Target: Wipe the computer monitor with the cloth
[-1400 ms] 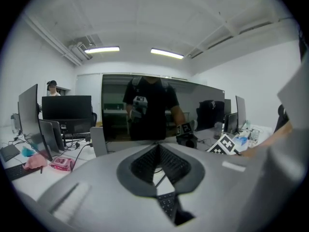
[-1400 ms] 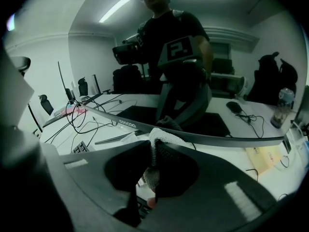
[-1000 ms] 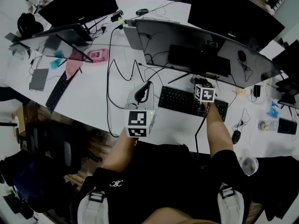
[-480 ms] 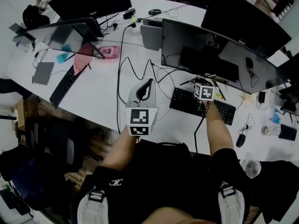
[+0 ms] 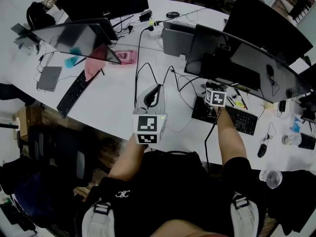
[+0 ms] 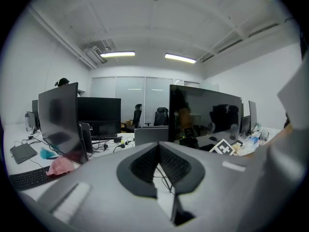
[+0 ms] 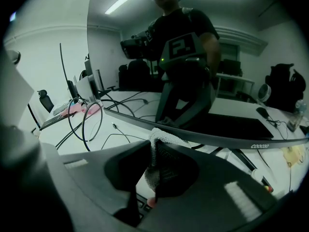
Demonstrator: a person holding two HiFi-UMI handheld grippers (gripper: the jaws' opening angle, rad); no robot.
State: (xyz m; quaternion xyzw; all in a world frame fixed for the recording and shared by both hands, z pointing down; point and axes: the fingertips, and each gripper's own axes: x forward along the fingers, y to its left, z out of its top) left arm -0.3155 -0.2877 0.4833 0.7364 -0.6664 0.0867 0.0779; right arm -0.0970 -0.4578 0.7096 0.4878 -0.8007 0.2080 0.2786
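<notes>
The wide curved monitor stands at the desk's right and fills the right gripper view as a dark monitor that mirrors the person. A grey-white mesh cloth is pinched in my right gripper. Its top reaches up to the monitor's lower edge; contact cannot be told. In the head view my right gripper hovers over the keyboard, just below the screen. My left gripper hangs over the bare desk left of the keyboard. In its own view my left gripper is shut and holds nothing.
Loose cables loop across the white desk between the grippers. Another monitor with a pink cloth and a second keyboard sits at the left. A mouse lies at the right, a chair below left.
The desk, monitor and keyboard have slid to the right in the head view. Both grippers now sit further left along the desk. The cloth stays pinched.
</notes>
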